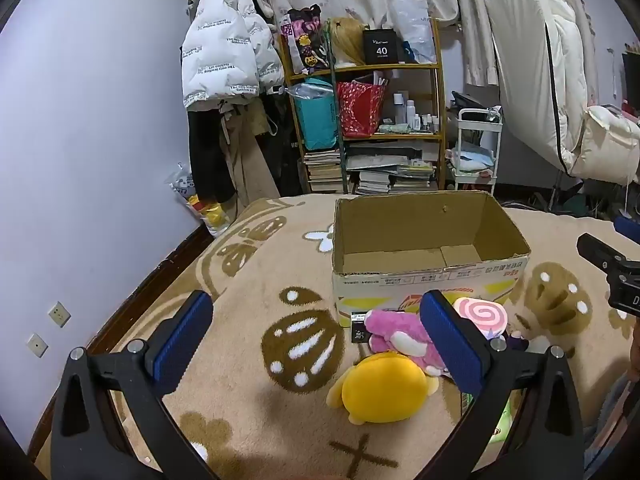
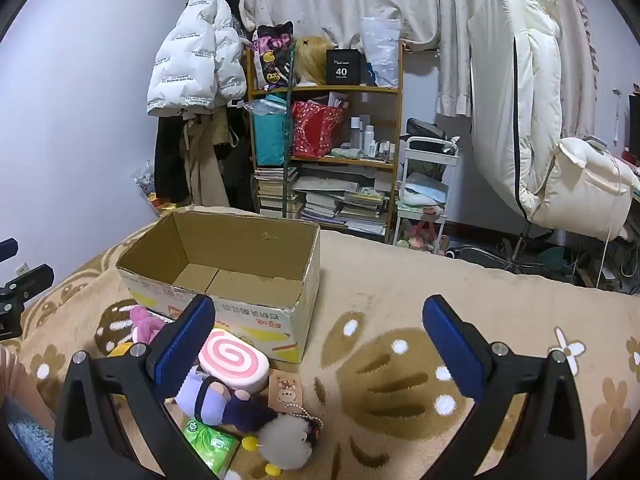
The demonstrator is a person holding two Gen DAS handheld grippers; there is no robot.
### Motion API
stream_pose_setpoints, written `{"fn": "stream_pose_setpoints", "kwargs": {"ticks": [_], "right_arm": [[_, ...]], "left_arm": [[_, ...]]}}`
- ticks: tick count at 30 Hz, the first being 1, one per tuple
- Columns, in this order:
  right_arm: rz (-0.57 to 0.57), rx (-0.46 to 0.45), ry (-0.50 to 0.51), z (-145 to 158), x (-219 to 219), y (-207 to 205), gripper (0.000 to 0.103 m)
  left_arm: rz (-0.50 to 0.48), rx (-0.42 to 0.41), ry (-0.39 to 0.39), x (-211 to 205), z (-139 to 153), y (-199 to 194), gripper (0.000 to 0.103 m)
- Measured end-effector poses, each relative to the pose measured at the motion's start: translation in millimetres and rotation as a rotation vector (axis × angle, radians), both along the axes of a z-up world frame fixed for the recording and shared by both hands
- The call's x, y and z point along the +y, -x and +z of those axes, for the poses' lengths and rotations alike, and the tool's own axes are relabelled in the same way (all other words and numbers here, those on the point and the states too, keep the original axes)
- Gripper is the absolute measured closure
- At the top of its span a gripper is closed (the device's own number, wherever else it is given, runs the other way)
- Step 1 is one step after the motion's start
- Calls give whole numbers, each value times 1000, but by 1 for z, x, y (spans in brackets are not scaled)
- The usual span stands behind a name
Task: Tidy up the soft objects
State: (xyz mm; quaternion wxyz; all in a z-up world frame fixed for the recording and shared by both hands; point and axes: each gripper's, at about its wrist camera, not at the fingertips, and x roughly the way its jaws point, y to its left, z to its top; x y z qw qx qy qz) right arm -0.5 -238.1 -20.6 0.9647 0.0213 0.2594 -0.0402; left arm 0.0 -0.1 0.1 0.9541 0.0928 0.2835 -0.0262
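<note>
Both the left gripper [image 1: 316,336] and the right gripper [image 2: 320,340] are held spread wide with nothing between their fingers. The soft toys, among them a yellow plush [image 1: 380,390], a pink plush [image 1: 394,338] and a swirl cushion [image 2: 234,360], are heaped on the blanket [image 2: 400,280] just before the empty cardboard box [image 2: 224,256]. Because the toys are piled touching, a neighbour could be dragged along or a squashy body could be lost from a shallow pinch.
</note>
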Motion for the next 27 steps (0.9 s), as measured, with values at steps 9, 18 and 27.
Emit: {"fn": "stream_pose_setpoints", "kwargs": {"ticks": [9,18,27], "right_arm": [[3,-8,0,1,1,1,0],[4,-9,-5,1,1,1,0],[4,-8,-8,1,1,0,0]], "left_arm": [[-3,-12,4,-1,1,1,1],[-3,-9,9,0,1,1,1],[-4,-10,9,-1,1,2,1]]}}
